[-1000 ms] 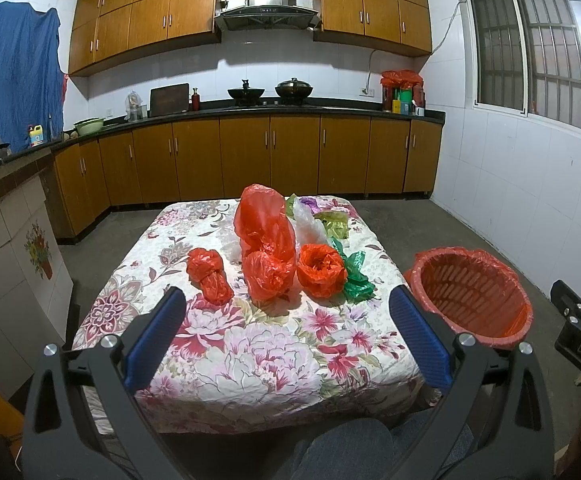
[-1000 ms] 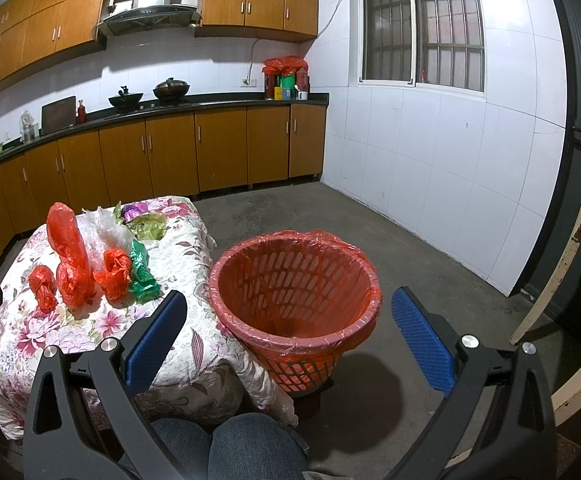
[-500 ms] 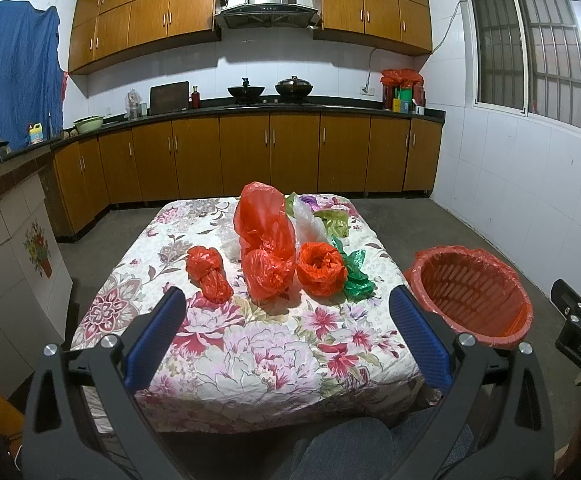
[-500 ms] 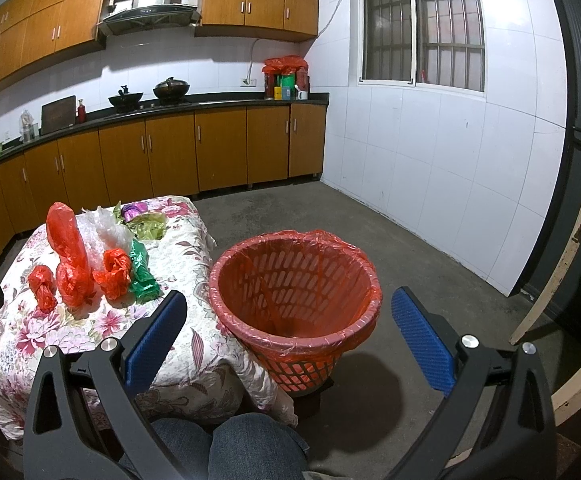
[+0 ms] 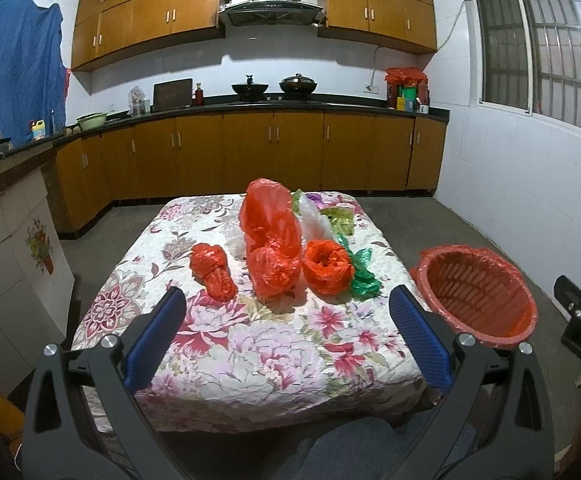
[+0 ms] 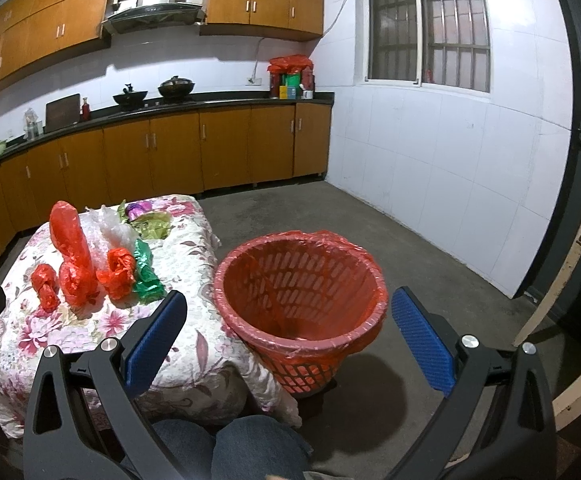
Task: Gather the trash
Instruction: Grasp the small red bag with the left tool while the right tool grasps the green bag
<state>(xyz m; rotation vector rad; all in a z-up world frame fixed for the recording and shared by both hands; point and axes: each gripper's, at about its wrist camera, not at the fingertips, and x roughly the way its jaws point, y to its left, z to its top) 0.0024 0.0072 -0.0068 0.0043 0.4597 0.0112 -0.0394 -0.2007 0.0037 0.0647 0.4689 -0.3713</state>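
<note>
- The left tool (image 5: 286, 330) hangs above the near edge of the flower-patterned cloth-covered counter (image 5: 274, 364), its blue-padded jaws spread wide with nothing between them.
- The right tool (image 6: 288, 334) is likewise spread wide and holds nothing; it is aimed at the red slotted plastic basket lined with a thin red bag (image 6: 302, 292).
- That basket stands on the grey concrete floor (image 6: 390, 240), just beside the counter's right edge (its rim tilts slightly toward the camera).
- The trash sits mid-counter: a small crumpled red plastic bag (image 5: 212, 272) on the left, a tall red plastic bag (image 5: 270, 236) in the middle, a round crumpled red bag (image 5: 327, 266) to its right.
- A crumpled green plastic bag (image 5: 362, 276) touches the round red one; clear and yellow-green wrappers (image 5: 330, 220) lie behind.
- A person's denim-clad knees (image 6: 230, 452) show below the right tool.
</note>
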